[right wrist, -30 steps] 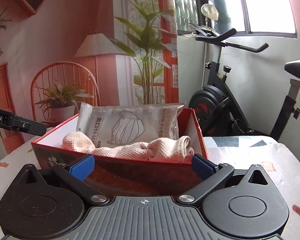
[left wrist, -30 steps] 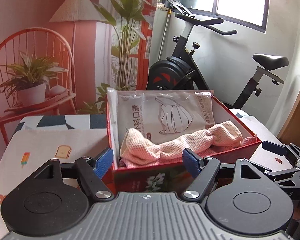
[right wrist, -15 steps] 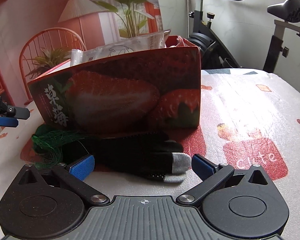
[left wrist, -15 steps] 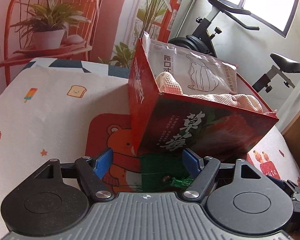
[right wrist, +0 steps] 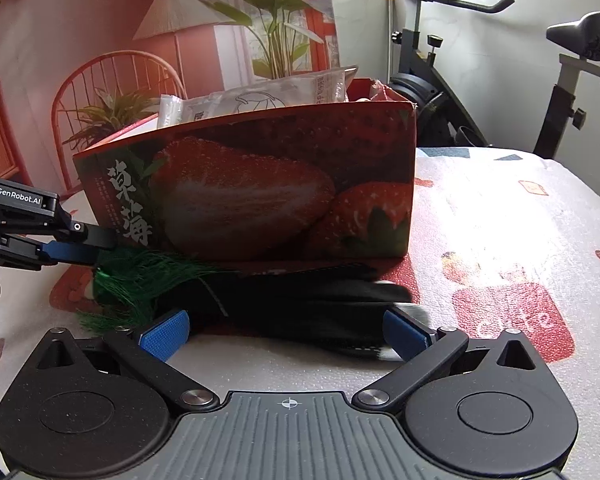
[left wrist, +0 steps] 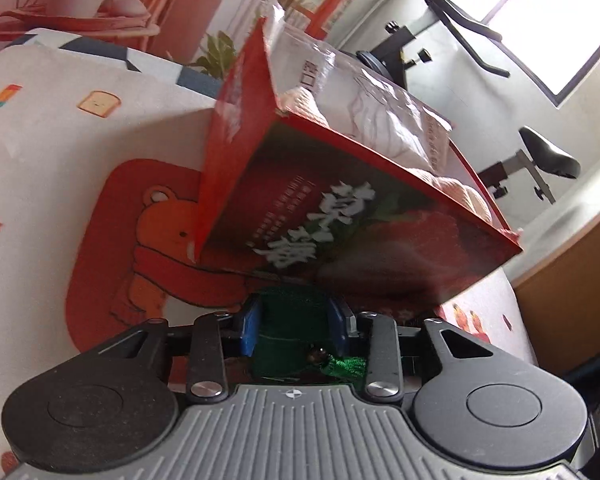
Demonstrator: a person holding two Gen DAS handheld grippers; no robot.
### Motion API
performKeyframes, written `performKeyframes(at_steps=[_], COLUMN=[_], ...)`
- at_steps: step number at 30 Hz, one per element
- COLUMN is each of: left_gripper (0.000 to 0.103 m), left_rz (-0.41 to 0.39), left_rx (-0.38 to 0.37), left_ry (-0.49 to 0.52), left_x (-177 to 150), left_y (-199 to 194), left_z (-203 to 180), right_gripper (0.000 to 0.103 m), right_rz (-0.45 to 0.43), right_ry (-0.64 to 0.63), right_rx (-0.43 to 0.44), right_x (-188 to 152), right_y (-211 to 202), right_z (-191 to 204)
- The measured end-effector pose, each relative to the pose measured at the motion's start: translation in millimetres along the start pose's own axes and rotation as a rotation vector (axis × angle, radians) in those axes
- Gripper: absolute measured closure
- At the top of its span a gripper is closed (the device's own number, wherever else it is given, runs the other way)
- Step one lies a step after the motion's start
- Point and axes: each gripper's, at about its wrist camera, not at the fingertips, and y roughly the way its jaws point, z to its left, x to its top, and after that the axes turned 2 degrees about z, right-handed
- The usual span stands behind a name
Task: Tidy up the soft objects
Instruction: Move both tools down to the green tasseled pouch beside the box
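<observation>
A red strawberry box (left wrist: pixel 340 216) (right wrist: pixel 260 184) stands on the table and holds a packet of face masks (left wrist: pixel 380 96) (right wrist: pixel 260 92) and a pink towel (left wrist: pixel 460 196). My left gripper (left wrist: pixel 294 322) is shut on a green tasselled pouch (left wrist: pixel 292 320) at the foot of the box; the pouch also shows in the right wrist view (right wrist: pixel 140 276), with the left gripper (right wrist: pixel 76 250) on it. My right gripper (right wrist: pixel 284 330) is open, its fingers on either side of a black glove (right wrist: pixel 300 304) that lies in front of the box.
The table has a white cloth (right wrist: pixel 500 220) with red cartoon patches (left wrist: pixel 132 240). An exercise bike (right wrist: pixel 440 60) stands behind the table at the right. A red chair with a potted plant (right wrist: pixel 104 108) stands behind at the left.
My left gripper has closed its fingers on the green pouch and tilted. My right gripper has moved closer to the black glove, which now lies between its open fingers.
</observation>
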Motion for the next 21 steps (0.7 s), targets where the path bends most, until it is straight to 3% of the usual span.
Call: performKeyframes(at_steps=[10, 21], left_gripper=[0.067, 0.062], left_rz=[0.082, 0.017], left_rx=[-0.093, -0.058], left_ry=[0.067, 0.011], left_x=[-27.9, -6.8], left_y=[17.9, 6.6], left_z=[-38.3, -17.5], right_gripper=[0.007, 0.037], right_rz=[-0.023, -0.024], right_ry=[-0.118, -0.197], right_rx=[0.075, 0.144], right_x=[3.2, 9.1], right_y=[-0.2, 1.6], right_z=[21.1, 40.8])
